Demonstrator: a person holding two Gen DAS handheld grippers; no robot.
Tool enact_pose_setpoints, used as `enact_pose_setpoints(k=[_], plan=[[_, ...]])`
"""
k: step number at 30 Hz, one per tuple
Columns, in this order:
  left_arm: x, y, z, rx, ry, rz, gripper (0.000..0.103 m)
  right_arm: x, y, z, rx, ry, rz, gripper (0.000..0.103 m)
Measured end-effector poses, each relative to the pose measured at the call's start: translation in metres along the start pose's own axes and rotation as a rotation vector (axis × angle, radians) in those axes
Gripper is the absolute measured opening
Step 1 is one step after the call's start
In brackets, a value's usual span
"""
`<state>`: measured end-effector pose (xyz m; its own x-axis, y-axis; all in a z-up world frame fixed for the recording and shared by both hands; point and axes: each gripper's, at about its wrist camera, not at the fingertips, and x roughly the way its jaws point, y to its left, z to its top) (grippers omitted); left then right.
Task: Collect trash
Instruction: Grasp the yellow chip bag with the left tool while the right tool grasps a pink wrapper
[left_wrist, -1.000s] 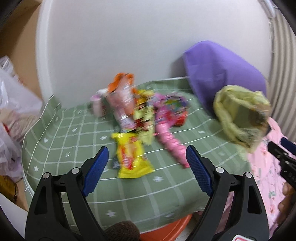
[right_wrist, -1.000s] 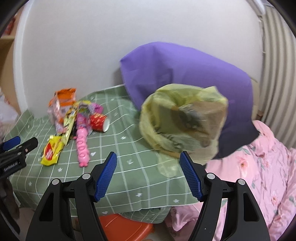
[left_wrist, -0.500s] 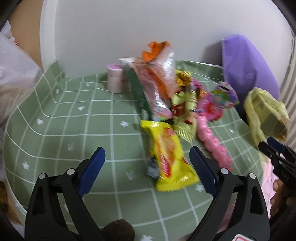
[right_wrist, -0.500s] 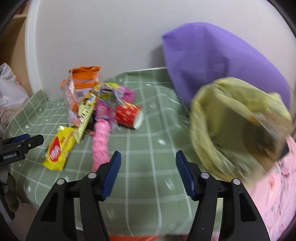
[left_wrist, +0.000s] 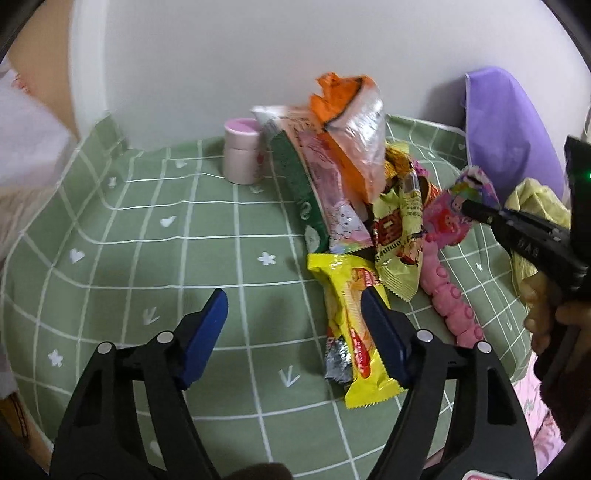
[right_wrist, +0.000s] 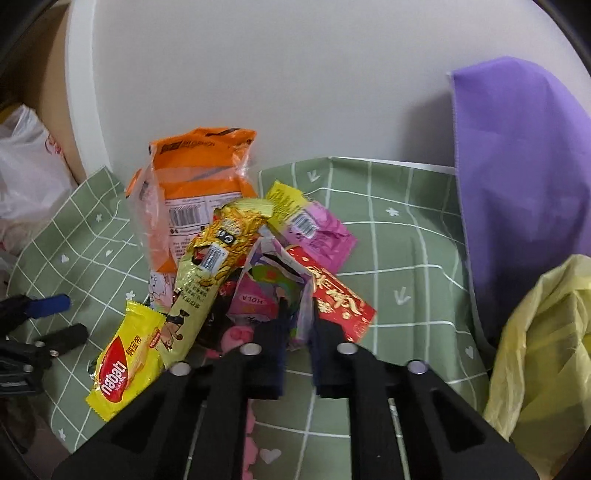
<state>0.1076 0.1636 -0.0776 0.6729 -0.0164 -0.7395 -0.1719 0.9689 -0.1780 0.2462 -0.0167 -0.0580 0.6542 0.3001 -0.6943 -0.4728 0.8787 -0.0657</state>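
Right tool (right_wrist: 298, 328): jaws closing on edge of colourful foil wrapper (right_wrist: 275, 291) in litter heap mid-tabletop (right_wrist: 406, 258); wrapper sitting between the pads. Left tool (left_wrist: 295, 321): jaws wide, closing, hovering at yellow wafer wrapper (left_wrist: 354, 328); nothing gripped. Wrappers likely handling light, crinkly, slippery, soft; pinching a flat edge or corner best. Yellow bag (right_wrist: 543, 354) waiting at right.

A green checked tablecloth (left_wrist: 155, 236) carries a wrapper heap (left_wrist: 369, 206) and a pink jar (left_wrist: 242, 155).
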Motion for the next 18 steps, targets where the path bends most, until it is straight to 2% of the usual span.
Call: enact_pose_setpoints(k=[3, 8, 10, 11, 14, 18], plan=[[0.017, -0.004, 0.006, -0.014, 0.046, -0.034, 0.058, -0.012, -0.012, -0.007, 0.034, -0.002, -0.014, 0.008], [0.046, -0.017, 0.019, 0.026, 0.114, -0.034, 0.048, -0.033, -0.036, -0.021, 0.102, 0.012, -0.048, 0.008], [0.057, -0.022, 0.022, 0.050, 0.156, -0.021, 0.036, -0.040, -0.043, -0.025, 0.117, 0.012, -0.064, 0.008], [0.062, -0.024, 0.023, 0.060, 0.180, -0.022, 0.023, -0.042, -0.045, -0.026, 0.120, 0.010, -0.071, 0.008], [0.051, -0.026, 0.024, 0.059, 0.154, -0.058, 0.013, -0.051, -0.055, -0.033, 0.144, 0.005, -0.085, 0.008], [0.010, -0.033, 0.027, 0.054, 0.039, -0.106, 0.013, -0.063, -0.067, -0.038, 0.171, -0.007, -0.090, 0.008]])
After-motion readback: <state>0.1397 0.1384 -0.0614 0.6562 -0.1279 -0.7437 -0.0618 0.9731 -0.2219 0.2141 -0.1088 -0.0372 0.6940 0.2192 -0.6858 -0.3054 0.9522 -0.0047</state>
